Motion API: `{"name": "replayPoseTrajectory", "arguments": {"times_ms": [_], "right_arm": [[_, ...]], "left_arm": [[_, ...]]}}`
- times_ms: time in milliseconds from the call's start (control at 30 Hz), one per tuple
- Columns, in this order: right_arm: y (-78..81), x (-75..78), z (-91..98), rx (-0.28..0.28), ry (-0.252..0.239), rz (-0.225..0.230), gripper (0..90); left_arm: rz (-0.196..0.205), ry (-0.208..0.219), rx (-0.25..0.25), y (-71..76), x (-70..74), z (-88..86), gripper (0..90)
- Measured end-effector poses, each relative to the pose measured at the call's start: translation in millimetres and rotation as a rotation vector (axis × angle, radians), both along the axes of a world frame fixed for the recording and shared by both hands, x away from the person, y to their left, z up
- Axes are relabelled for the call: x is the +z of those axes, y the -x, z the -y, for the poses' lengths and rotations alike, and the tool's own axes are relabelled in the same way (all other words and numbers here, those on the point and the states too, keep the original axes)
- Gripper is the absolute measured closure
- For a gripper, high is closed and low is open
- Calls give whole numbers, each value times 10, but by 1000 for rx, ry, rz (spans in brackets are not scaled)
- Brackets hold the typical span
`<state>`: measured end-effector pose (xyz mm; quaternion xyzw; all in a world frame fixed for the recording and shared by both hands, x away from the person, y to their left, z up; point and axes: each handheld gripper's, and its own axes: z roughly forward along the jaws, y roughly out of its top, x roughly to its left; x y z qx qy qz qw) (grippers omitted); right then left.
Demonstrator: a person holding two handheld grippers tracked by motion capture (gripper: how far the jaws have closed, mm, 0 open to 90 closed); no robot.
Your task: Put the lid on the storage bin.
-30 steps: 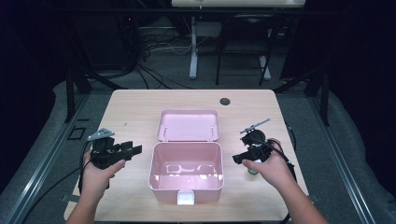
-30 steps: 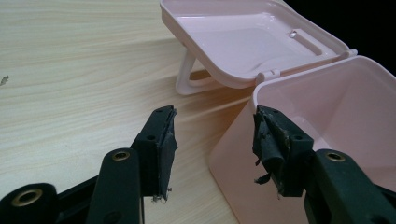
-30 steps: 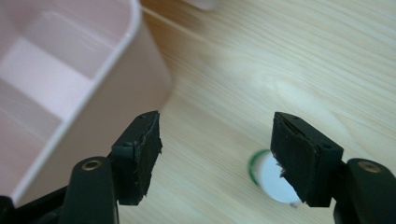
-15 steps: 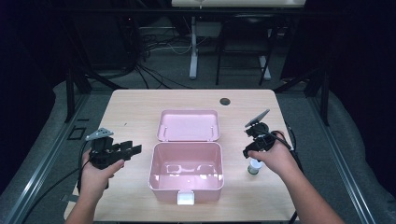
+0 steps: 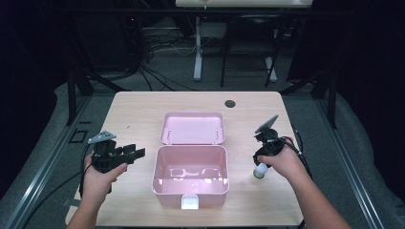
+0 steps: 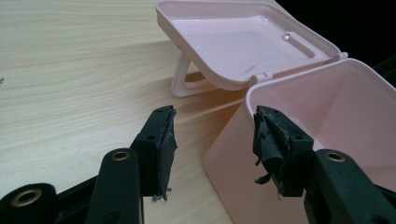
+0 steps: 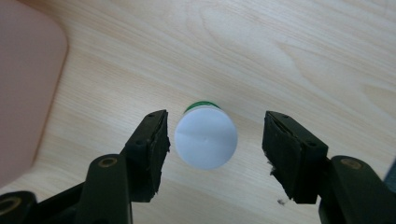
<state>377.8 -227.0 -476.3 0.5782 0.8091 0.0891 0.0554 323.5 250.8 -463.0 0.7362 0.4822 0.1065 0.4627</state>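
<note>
here, item by item, as the tabletop [image 5: 143, 109] stood at that moment.

item one: small bottle [image 7: 206, 136], white cap uppermost, a band of green showing just under the cap. it stood upright on the light wood tabletop, to the right of the pink box and apart from it. in the high view the bottle [image 5: 260, 171] sat directly below the right hand, near the table's right edge.

item two: right gripper [image 7: 212, 149], pointed straight down over the bottle. its jaws stood wide, one on each side of the white cap; the near-side pad was close to the cap, the other farther off, and whether either touched could not be told. in the high view the right gripper [image 5: 264, 155] was held in the right hand [image 5: 282, 160], grey plate tilted up behind it.

item three: pink box [image 5: 190, 175], open and resting at the middle of the tabletop, latch tab at its front edge. its lid [image 5: 192, 128] lay folded back flat behind it, inner face up. the box interior showed glossy reflections; contents could not be made out.

item four: left gripper [image 5: 136, 153], held in the left hand [image 5: 98, 174] left of the box, level with its near-left corner. its jaws were parted wide and held nothing; in the left gripper view the left gripper [image 6: 212, 140] aimed at the box corner [image 6: 252, 93], one pad lying in front of the box wall, the lid [image 6: 243, 42] beyond.

item five: dark round grommet [image 5: 230, 103], set in the far part of the tabletop, well apart from everything else.
</note>
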Motion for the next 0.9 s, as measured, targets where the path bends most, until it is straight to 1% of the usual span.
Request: {"name": "replayPoseTrajectory", "arguments": {"times_ms": [100, 133, 200, 233, 267, 300, 367, 400, 433, 533, 567, 700, 733, 900], "right_arm": [[9, -48, 2, 1, 0, -9, 411], [8, -56, 6, 4, 5, -25, 411], [11, -88, 12, -4, 2, -34, 411], [15, -107, 5, -12, 7, -38, 411], [12, -126, 10, 1, 16, -30, 411], [12, -122, 2, -7, 23, -44, 411], [8, -123, -7, -11, 17, -40, 412], [2, -124, -5, -2, 16, -37, 412], [1, -127, -11, -8, 16, -39, 415], [-9, -138, -8, -8, 25, -58, 419], [-10, -143, -7, -11, 20, -57, 421], [-8, -150, -6, -9, 24, -61, 426], [-8, -156, -8, -10, 23, -56, 427], [-12, -167, -31, -17, 29, -67, 449]], "left_arm": [[-1, 2, 3, -3, -5, -7, 486], [-2, 2, 3, -4, -7, -9, 486], [-5, 3, 3, -5, -9, -11, 485], [-6, 4, 3, -6, -11, -12, 485], [-6, 4, 3, -8, -12, -13, 485], [-8, 3, 3, -9, -12, -15, 485], [-9, 6, 4, -12, -18, -16, 485], [-10, 8, 3, -14, -19, -18, 485], [-11, 11, 5, -14, -21, -20, 485], [-10, 14, 4, -16, -19, -35, 485], [-10, 15, 7, -16, -18, -37, 485], [-12, 20, 8, -16, -19, -46, 485], [-12, 21, 8, -18, -21, -47, 484], [-15, 25, 11, -21, -27, -48, 484]]}}
